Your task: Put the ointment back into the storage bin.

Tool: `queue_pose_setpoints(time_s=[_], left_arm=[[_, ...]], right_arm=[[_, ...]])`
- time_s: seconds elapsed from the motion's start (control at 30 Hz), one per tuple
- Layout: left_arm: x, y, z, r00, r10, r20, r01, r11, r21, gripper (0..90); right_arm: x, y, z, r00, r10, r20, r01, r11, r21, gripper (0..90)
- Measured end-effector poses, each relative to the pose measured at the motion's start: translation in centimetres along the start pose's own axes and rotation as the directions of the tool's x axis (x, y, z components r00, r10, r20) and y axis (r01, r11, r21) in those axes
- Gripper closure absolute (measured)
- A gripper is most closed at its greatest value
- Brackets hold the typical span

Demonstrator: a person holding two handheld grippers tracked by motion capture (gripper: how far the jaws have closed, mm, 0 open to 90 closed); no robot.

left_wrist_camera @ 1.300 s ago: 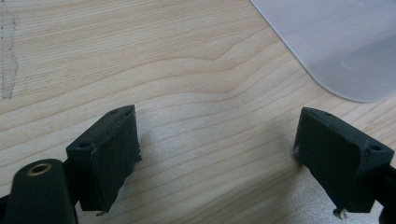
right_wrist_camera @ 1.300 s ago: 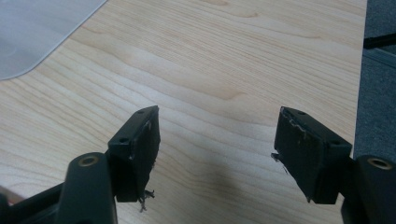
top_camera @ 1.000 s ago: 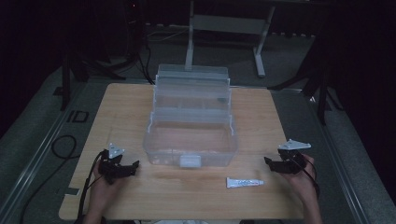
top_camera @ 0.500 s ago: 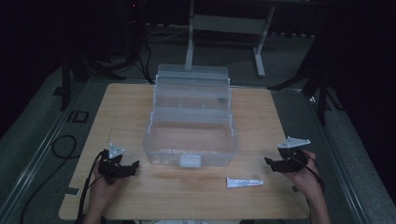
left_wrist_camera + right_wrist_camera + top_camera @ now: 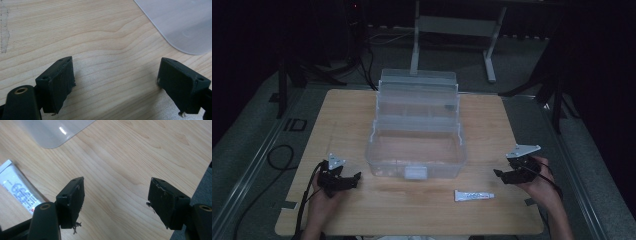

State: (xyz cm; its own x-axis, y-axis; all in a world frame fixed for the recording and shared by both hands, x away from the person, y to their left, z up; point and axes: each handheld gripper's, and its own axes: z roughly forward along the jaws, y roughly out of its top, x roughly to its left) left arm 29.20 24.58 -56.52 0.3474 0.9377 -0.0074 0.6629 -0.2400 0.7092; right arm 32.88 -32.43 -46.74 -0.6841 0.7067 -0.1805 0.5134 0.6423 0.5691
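Both tongs wide apart, nothing gripped: left gripper (image 5: 353,180) left of the clear box (image 5: 414,150), right gripper (image 5: 501,174) on its right.
Tube (image 5: 473,195) lies just in front of box, right of center; imo drop right gripper low, straddle its narrow width, squeeze mid-body.

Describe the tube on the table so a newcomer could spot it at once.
Start at the clear plastic box in the middle of the wooden table. Just in front of its near right corner, toward the right gripper, lies a small white tube with blue print. It is the table's one loose small item, lying flat.
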Motion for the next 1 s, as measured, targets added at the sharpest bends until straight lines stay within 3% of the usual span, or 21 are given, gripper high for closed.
queue_pose_setpoints(time_s=[0.37,1.0], left_arm=[[0.0,0.0,0.0,1.0,0.001,0.0,-0.001,1.0,0.001,14.4],[0.0,0.0,0.0,1.0,0.002,0.0,-0.002,1.0,0.001,14.5]], right_arm=[[0.6,1.1,-0.2,0.9961,-0.074,-0.047,0.076,0.997,0.03,29.2],[1.5,2.7,-0.7,0.9749,-0.202,-0.094,0.208,0.976,0.059,29.5]])
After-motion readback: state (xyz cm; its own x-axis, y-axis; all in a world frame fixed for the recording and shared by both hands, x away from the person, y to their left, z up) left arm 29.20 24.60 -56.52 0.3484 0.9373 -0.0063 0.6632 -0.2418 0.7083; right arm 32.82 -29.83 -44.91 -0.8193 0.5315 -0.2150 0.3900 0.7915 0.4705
